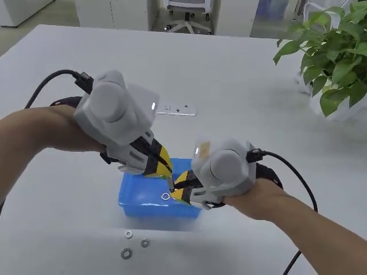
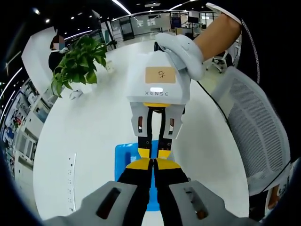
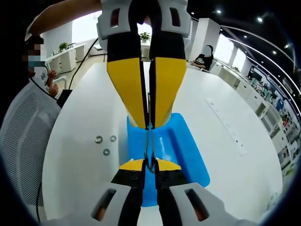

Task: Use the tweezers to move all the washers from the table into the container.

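Left tongs [image 1: 165,170] and right tongs [image 1: 178,187] meet tip to tip above the blue container [image 1: 137,205], both clenched on the tweezers [image 3: 147,141]. Three washers [image 1: 126,252] lie on the counter [image 1: 229,80], just beside the container. A potted plant [image 1: 335,57] stands well apart.

The left gripper [image 1: 167,172] and right gripper [image 1: 178,188] have rounded grey shells, yellow-tipped black jaws and black cables [image 1: 43,87]; the right bears a tan label [image 2: 160,75].

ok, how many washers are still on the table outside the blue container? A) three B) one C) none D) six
A: three washers lie loose on the table just in front of the blue container, in both the head view and the right gripper view.
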A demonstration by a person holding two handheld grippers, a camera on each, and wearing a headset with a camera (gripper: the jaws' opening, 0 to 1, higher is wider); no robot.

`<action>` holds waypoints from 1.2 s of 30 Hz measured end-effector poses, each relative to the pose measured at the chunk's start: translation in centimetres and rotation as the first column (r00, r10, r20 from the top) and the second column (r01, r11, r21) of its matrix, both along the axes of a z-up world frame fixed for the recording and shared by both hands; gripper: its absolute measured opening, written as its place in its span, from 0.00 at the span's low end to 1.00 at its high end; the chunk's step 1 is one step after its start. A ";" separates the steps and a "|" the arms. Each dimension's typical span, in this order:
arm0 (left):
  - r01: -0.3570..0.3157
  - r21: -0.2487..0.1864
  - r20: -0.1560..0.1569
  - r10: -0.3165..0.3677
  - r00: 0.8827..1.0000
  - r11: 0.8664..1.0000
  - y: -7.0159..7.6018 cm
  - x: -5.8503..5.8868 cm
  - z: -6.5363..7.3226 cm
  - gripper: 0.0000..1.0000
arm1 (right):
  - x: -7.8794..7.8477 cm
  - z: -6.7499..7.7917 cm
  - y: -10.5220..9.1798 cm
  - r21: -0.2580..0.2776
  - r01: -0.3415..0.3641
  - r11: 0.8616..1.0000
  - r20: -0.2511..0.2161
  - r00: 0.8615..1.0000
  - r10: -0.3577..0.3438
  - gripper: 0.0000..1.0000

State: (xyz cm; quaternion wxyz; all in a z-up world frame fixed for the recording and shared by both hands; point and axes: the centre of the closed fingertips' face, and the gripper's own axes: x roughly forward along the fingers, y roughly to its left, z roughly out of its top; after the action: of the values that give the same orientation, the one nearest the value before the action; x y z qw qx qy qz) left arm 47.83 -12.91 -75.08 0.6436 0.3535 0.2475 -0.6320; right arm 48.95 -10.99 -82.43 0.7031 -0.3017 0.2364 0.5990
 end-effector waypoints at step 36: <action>-0.030 -0.001 -0.048 0.030 0.998 1.000 -0.3 2.5 -3.5 0.06 | 2.1 -3.7 -0.6 -0.046 0.009 0.999 -0.062 0.998 -0.012 0.10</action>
State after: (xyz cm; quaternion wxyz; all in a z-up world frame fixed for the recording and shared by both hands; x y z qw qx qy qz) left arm 50.34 -13.18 -78.57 0.6471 0.3340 0.2675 -0.6309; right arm 51.05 -11.55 -86.09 0.6914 -0.2976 0.2732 0.5990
